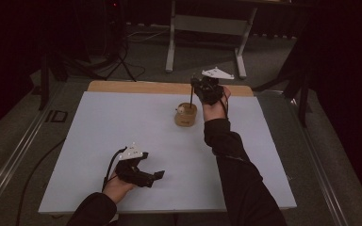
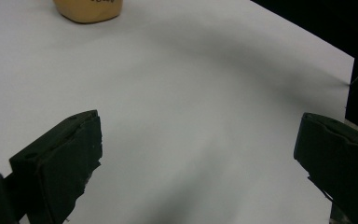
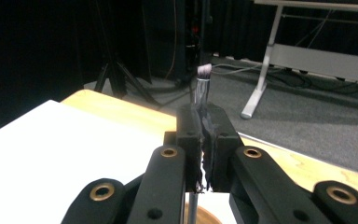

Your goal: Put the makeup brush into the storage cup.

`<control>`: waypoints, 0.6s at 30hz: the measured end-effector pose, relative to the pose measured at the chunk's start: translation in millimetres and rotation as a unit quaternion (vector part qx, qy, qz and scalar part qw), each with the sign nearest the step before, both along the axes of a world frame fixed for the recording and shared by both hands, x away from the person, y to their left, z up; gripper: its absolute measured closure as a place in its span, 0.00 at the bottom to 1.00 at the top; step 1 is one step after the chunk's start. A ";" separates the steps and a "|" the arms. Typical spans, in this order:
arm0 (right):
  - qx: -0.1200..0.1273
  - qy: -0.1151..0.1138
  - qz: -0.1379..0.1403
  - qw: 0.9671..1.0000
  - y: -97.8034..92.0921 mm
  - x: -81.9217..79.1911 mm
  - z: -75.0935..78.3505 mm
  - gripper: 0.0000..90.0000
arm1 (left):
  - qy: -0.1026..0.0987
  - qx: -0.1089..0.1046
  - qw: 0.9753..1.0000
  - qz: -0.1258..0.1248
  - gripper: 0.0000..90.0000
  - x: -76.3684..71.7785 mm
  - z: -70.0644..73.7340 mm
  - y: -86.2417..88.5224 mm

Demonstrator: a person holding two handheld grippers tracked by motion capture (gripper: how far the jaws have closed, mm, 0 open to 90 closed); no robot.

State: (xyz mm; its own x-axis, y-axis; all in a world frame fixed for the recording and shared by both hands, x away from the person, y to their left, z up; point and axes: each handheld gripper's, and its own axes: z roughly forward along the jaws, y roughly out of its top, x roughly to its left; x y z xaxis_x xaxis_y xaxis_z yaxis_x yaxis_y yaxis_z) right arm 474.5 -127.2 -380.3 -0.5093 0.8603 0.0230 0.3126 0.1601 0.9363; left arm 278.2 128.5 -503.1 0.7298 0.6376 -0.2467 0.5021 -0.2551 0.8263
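at the near left of the table, well apart from the small round tan wooden pot, the left gripper rests low over the white sheet covering the table, its black jaws spread wide with nothing between them. in the left gripper view the jaws stand far apart at the bottom corners, bare white sheet lying between, and the tan pot sits at the top edge beyond them. to the right of that gripper, the pot stands upright on the sheet toward the far side of the table. just above and right of the pot, the right gripper is clamped on a thin dark-handled makeup brush, held upright with its lower end down in the pot. the right gripper view shows the jaws pressed together on the brush handle, the silver ferrule and pale purple bristles rising above the right gripper, and the pot's rim directly below it.
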 end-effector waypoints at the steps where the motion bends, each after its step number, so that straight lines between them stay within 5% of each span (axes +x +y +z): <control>1: 0.002 0.003 -0.001 1.000 -0.1 0.9 -2.2 0.95 | 0.002 -0.003 1.000 0.002 0.02 0.2 -0.6 0.0; 18: -0.009 0.026 -0.007 1.000 2.5 5.6 -26.5 0.95 | 0.002 -0.003 1.000 -0.012 0.02 -0.8 -0.2 -2.1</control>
